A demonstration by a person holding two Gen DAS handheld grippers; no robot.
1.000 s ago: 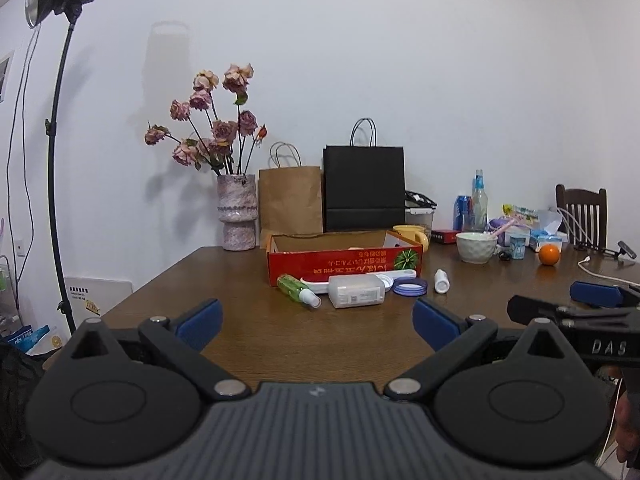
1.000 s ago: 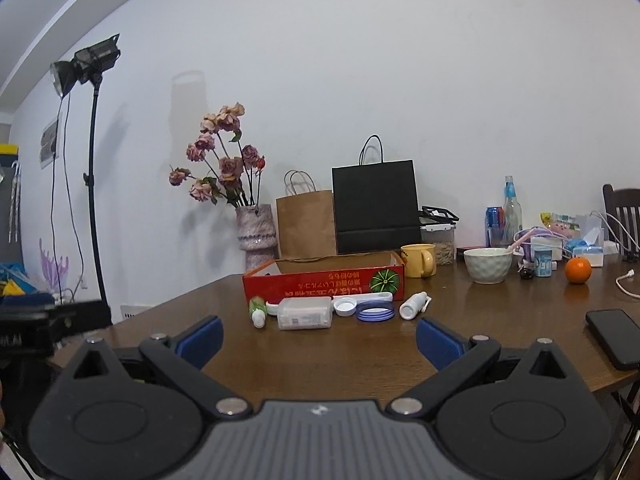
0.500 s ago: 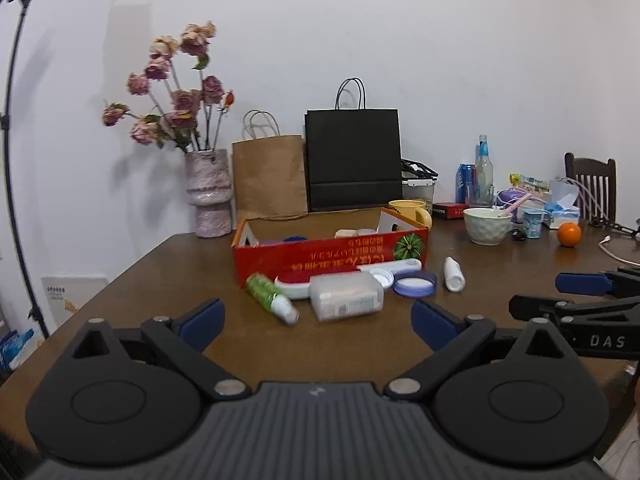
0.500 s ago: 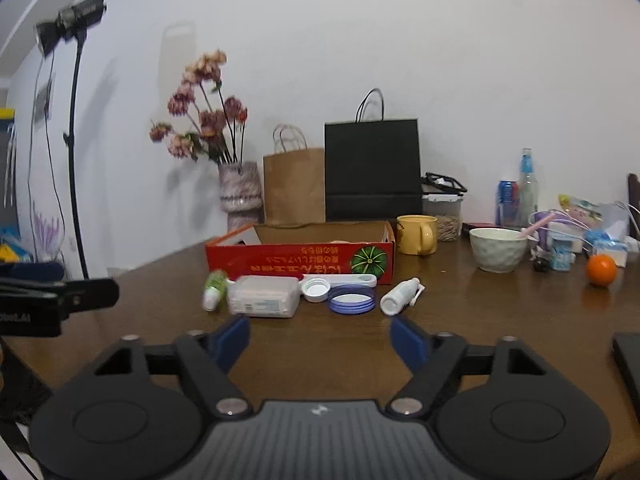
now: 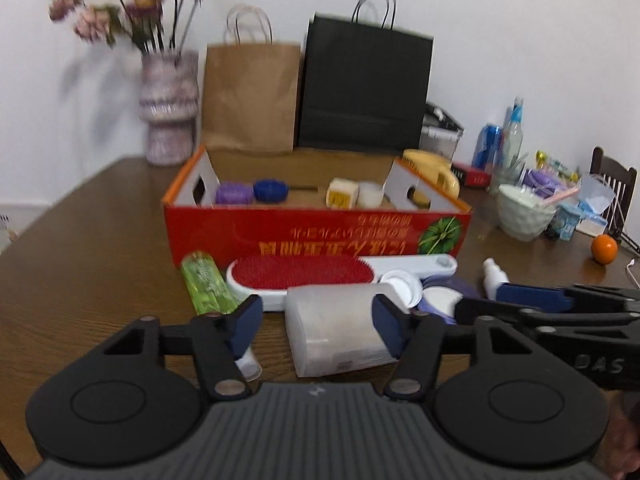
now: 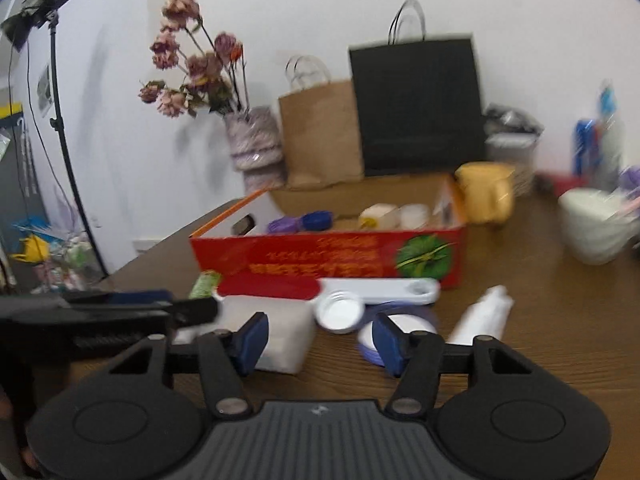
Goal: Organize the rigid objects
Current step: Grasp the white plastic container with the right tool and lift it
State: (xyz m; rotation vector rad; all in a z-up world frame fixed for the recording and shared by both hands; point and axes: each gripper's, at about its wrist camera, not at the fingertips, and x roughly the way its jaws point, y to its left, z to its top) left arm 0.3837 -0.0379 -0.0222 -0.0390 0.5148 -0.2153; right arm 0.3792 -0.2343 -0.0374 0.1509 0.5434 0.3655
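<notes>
Translucent box (image 5: pixel 338 326) sits between left tool's (image 5: pixel 316 322) narrowing pads.

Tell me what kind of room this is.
Probably a dining or living room in a home: a wooden table with a vase of flowers, paper shopping bags and a dining chair.

Both grippers: black linkage arms, blue pads (image 5: pixel 248 322), silver pivot screws, ribbed grey housing, "DAS" lettering.
</notes>
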